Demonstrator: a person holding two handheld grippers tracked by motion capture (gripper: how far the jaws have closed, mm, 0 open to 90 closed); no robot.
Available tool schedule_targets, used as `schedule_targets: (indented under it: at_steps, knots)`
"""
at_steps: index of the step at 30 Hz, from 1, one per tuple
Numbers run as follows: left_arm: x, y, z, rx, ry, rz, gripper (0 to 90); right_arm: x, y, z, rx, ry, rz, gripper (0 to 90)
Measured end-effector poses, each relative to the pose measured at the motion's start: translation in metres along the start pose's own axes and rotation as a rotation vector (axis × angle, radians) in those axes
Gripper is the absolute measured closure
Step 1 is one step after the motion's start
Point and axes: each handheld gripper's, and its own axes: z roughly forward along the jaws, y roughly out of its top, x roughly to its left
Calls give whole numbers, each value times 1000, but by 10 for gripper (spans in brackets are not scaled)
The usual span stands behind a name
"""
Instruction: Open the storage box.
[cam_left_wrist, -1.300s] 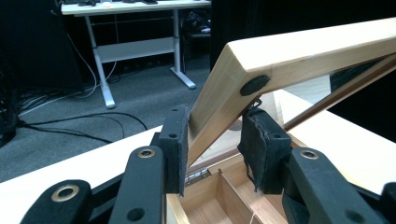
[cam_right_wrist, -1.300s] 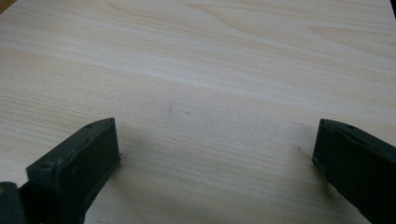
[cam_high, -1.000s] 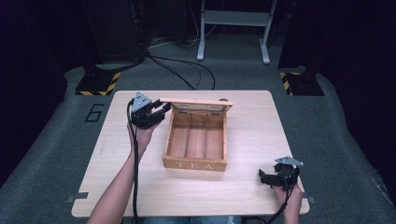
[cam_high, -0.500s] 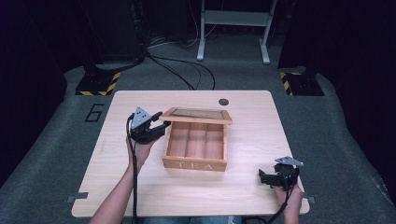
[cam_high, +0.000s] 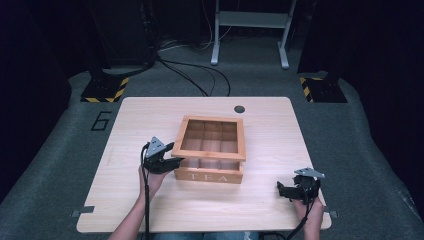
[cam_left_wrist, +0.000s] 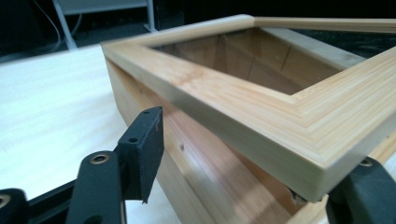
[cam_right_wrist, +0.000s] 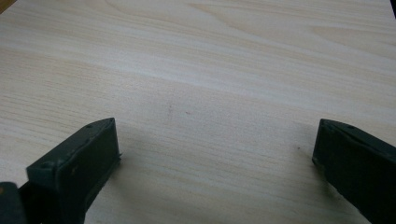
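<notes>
Left tool (cam_high: 167, 156) | jaws just opening, astride tea box (cam_high: 210, 172) lid (cam_high: 212, 153) corner, unpressed; right tool (cam_high: 289, 189) | wide open over counter (cam_high: 150, 210)

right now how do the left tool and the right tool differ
The left tool is at the tea box, its lid corner between open, just-widening jaws; the right tool rests apart on the bare table, jaws wide around nothing. Both are black and hand-held.
</notes>
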Motion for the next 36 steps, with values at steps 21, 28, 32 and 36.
schedule_targets:
  at_steps: [21,28,32,36]
  knots:
    - [-3,-18,-2,101,-35,-39,181,0,0,0,0,0,0,0]
    - [-8,-22,-6,172,-37,1,75,0,0,0,0,0,-1,0]
    - [-12,-37,-7,196,-26,-16,38,0,0,0,0,-1,1,2]
    - [-12,-49,-16,233,2,-22,0,0,0,0,-1,-1,1,2]
